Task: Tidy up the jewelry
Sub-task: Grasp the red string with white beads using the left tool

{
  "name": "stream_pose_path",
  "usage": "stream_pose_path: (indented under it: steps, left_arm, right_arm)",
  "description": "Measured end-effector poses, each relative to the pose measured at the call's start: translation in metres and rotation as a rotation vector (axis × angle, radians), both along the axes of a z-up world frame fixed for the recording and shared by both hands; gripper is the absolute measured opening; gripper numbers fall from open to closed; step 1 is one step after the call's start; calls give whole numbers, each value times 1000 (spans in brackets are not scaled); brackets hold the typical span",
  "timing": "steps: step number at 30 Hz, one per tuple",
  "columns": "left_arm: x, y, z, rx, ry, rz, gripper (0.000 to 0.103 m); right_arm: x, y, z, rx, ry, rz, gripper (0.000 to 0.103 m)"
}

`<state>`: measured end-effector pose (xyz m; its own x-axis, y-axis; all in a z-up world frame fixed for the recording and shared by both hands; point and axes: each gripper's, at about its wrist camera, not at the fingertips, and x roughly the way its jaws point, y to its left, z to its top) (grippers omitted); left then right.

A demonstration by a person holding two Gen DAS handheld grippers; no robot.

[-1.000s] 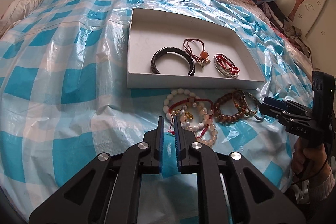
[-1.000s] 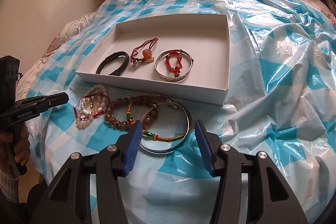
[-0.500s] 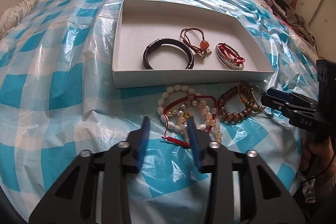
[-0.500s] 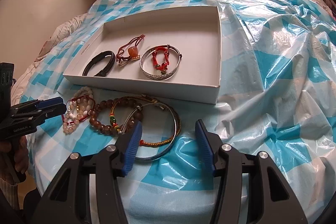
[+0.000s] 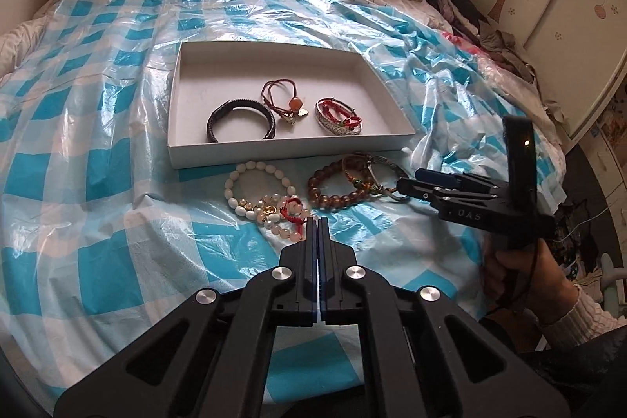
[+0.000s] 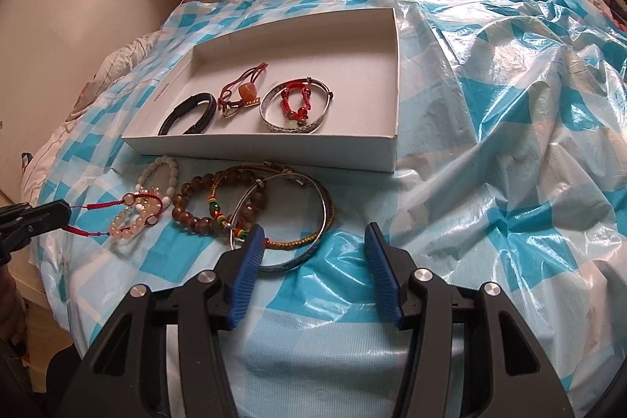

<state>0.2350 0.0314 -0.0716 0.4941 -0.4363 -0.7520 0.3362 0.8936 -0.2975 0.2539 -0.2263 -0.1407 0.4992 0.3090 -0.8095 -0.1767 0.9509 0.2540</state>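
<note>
Progress partial: white box [image 6: 250,151] holds 4 pieces, black band, brown cord, silver bangle with red cord inside. Heap in front remains on the checked sheet [image 6: 490,206]. Left gripper [image 5: 318,222] clamped on red-cord bracelet [image 6: 137,208], cord taut, pale pink beads. Right gripper [image 6: 311,253] open, empty over thin bangle [image 6: 305,253]

bracelets [image 6: 250,210] before tray [image 6: 270,151], three inside

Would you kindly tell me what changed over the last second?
The left hand-held gripper opened around the red cord bracelet, shut on its cord and drew it taut. The right hand-held gripper stayed open over the bangles; the white box kept its contents.
</note>
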Motion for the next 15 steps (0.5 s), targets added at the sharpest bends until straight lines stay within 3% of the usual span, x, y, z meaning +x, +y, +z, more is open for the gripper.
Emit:
stream_pose_path:
  steps: [4, 10, 12, 15]
  left_arm:
    - [-6, 8, 18, -45, -19, 2, 1]
    - [-18, 23, 46, -190, -55, -8, 1]
    - [-18, 23, 49, -165, -64, -6, 1]
    - [-11, 14, 33, 26, -51, 34, 1]
  right_arm:
    - [-10, 3, 9, 3, -17, 17, 53]
    - [-17, 18, 20, 7, -33, 68, 57]
    - [-17, 24, 23, 12, -39, 88, 57]
    - [-18, 36, 27, 13, -49, 127, 57]
